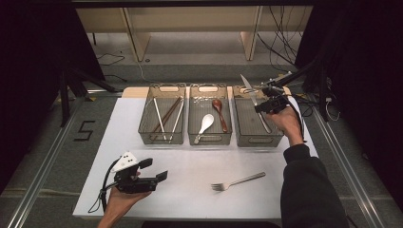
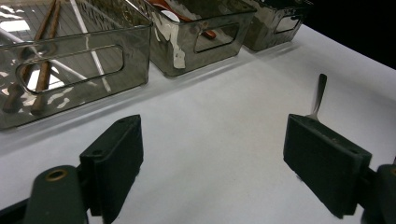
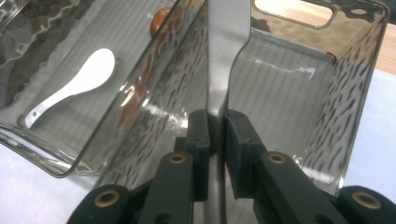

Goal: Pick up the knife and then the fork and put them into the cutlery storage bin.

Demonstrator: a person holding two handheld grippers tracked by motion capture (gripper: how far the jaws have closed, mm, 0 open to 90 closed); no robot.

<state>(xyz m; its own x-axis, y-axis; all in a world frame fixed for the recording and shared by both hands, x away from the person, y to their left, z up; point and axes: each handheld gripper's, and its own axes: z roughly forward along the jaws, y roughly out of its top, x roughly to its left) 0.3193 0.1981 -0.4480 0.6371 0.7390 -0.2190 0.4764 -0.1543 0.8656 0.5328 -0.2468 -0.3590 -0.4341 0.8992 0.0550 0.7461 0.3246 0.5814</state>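
From the high view, the right gripper [image 1: 266, 100] is up over the right-hand bin [image 1: 278, 138] of three clear bins set in a row on the white desk [image 1: 190, 161]. Its jaws are clenched on a table knife [image 1: 251, 92], which slants across the bin with the blade tip rising past the far rim and the handle end down inside. The middle bin [image 1: 209, 138] holds a white spoon [image 1: 205, 126] and a brown wooden spoon [image 1: 220, 113]; the left bin [image 1: 161, 138] holds pale and dark chopsticks [image 1: 166, 116]. A fork [image 1: 237, 182] lies alone on the desk nearer the person, well apart from the bins. The left gripper [image 1: 157, 170] rests low at the near left, jaws released and grasping nothing.

In the left gripper view, its two black jaws stand wide apart over bare desk [image 2: 210, 140]. The fork's handle [image 2: 319, 95] pokes up just behind the right jaw, not between them. The three bins line the far side, the nearest bin [image 2: 84, 70] showing wooden chopsticks [image 2: 44, 56] through its wall.

In the right gripper view, the jaws [image 3: 215, 135] pinch the flat steel of the knife [image 3: 224, 56], which runs straight up the middle above the floor of the bin [image 3: 289, 93]. To its left, through the clear walls, the white spoon [image 3: 77, 84] lies in the neighbouring bin [image 3: 51, 140], with the brown spoon's bowl [image 3: 161, 21] beyond.
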